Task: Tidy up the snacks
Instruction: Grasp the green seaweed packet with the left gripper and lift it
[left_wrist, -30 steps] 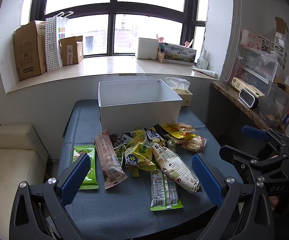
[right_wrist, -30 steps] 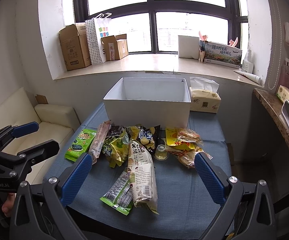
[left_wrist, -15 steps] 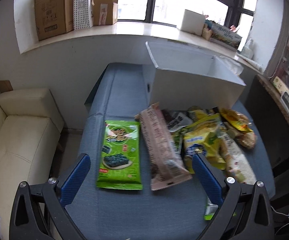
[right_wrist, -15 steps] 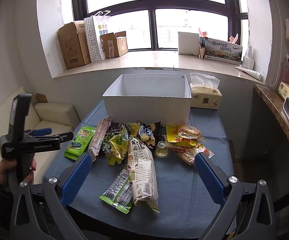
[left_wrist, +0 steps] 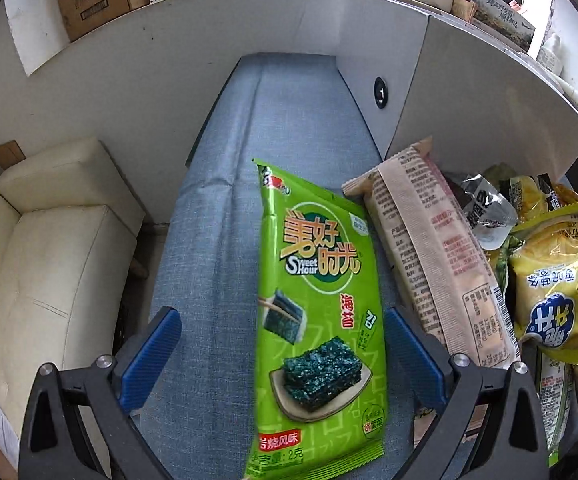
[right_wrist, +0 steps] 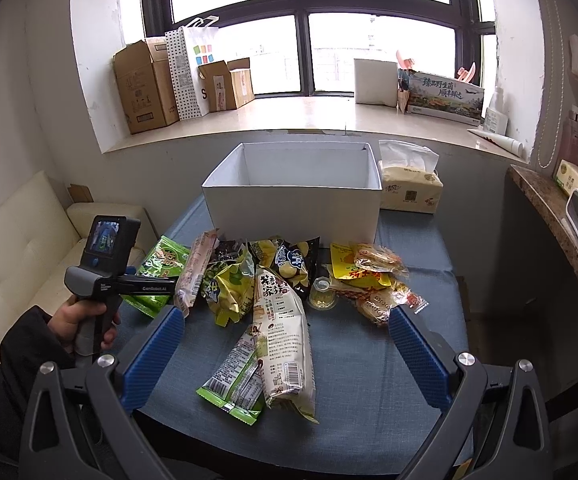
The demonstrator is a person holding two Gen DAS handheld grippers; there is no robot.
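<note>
A green seaweed snack packet (left_wrist: pixel 317 320) lies flat on the blue table (left_wrist: pixel 225 240). My left gripper (left_wrist: pixel 285 356) is open, low over it, with the packet between the blue pads. In the right wrist view the packet (right_wrist: pixel 160 268) shows beside the left gripper's body (right_wrist: pixel 109 276). A beige long packet (left_wrist: pixel 429 256) lies right of it, then a heap of yellow and dark snack bags (right_wrist: pixel 257 280). An open white box (right_wrist: pixel 295 192) stands behind the heap. My right gripper (right_wrist: pixel 285 356) is open and empty, held back above the table's front.
A tissue pack (right_wrist: pixel 409 184) stands right of the box. A small clear cup (right_wrist: pixel 321 293) sits among the snacks. A cream sofa (left_wrist: pixel 41 264) is left of the table. Cardboard boxes (right_wrist: pixel 145 88) line the windowsill. A counter (right_wrist: pixel 561 216) runs along the right.
My left gripper has swung left and dropped down close over the green seaweed packet, which now lies between its pads. My right gripper has stayed nearly still.
</note>
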